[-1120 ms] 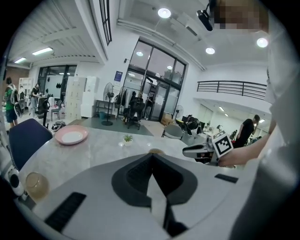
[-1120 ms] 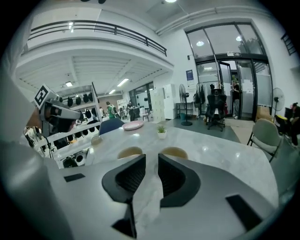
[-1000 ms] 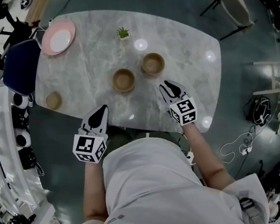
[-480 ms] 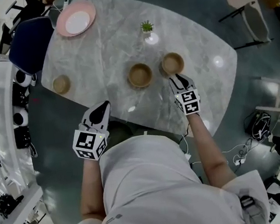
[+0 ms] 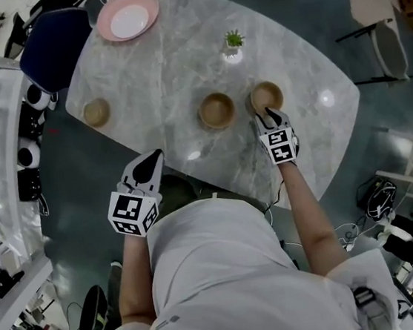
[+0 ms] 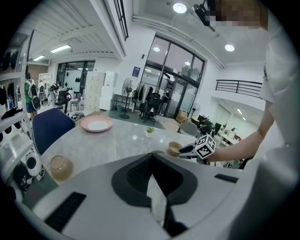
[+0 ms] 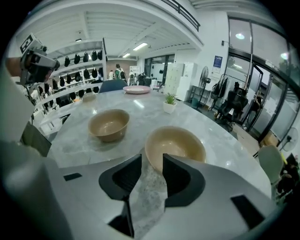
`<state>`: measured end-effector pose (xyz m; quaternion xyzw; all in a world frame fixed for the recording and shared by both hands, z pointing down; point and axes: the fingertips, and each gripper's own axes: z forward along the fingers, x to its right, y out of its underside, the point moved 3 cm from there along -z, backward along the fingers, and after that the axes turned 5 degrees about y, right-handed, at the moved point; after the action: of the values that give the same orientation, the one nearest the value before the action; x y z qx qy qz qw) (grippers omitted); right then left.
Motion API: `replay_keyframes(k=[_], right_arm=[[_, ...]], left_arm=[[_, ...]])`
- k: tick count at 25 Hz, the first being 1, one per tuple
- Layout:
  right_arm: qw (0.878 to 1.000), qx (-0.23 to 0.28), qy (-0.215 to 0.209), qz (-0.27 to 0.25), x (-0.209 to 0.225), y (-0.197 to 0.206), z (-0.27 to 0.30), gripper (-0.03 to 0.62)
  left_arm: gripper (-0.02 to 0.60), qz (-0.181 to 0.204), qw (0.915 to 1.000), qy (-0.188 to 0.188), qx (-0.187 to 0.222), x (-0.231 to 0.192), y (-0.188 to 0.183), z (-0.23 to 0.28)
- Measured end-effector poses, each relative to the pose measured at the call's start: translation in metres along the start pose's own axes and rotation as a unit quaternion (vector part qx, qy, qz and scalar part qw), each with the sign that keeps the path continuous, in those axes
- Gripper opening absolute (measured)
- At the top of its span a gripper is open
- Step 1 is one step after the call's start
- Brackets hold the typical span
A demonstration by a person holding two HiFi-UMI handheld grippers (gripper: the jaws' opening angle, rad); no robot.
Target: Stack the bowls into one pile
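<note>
Two tan bowls stand side by side mid-table: the left bowl (image 5: 217, 110) (image 7: 109, 124) and the right bowl (image 5: 266, 96) (image 7: 176, 145). A smaller tan bowl (image 5: 97, 112) (image 6: 61, 168) sits alone near the table's left edge. My right gripper (image 5: 269, 117) (image 7: 152, 159) is open; its jaws have just been opening. They stand at the near rim of the right bowl, with nothing pressed between them. My left gripper (image 5: 148, 161) (image 6: 151, 154) is shut and empty, hanging at the table's near edge, well short of any bowl.
A pink plate (image 5: 128, 17) (image 6: 97, 124) lies at the far left corner, and a small potted plant (image 5: 234, 41) (image 7: 168, 102) stands behind the bowls. A dark blue chair (image 5: 54, 48) is pushed against the table's (image 5: 166, 76) left side. Shelving runs along the left.
My right gripper has moved forward and down to the right bowl's near rim. The left gripper has stayed at the table's near edge.
</note>
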<state>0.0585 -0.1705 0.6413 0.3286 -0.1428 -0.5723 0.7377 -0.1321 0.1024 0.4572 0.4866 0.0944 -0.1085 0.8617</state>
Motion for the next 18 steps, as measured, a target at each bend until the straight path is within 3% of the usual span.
replay_keyframes(k=[10, 18], right_arm=[[0.998, -0.016, 0.007, -0.063, 0.0, 0.003, 0.015, 0.12], [0.994, -0.033, 0.013, -0.105, -0.003, 0.0, 0.014, 0.031]], left_arm=[[0.002, -0.019, 0.9997, -0.013, 0.002, 0.002, 0.013, -0.009], [0.002, -0.027, 0.9994, -0.017, 0.014, 0.0, 0.016, -0.013]])
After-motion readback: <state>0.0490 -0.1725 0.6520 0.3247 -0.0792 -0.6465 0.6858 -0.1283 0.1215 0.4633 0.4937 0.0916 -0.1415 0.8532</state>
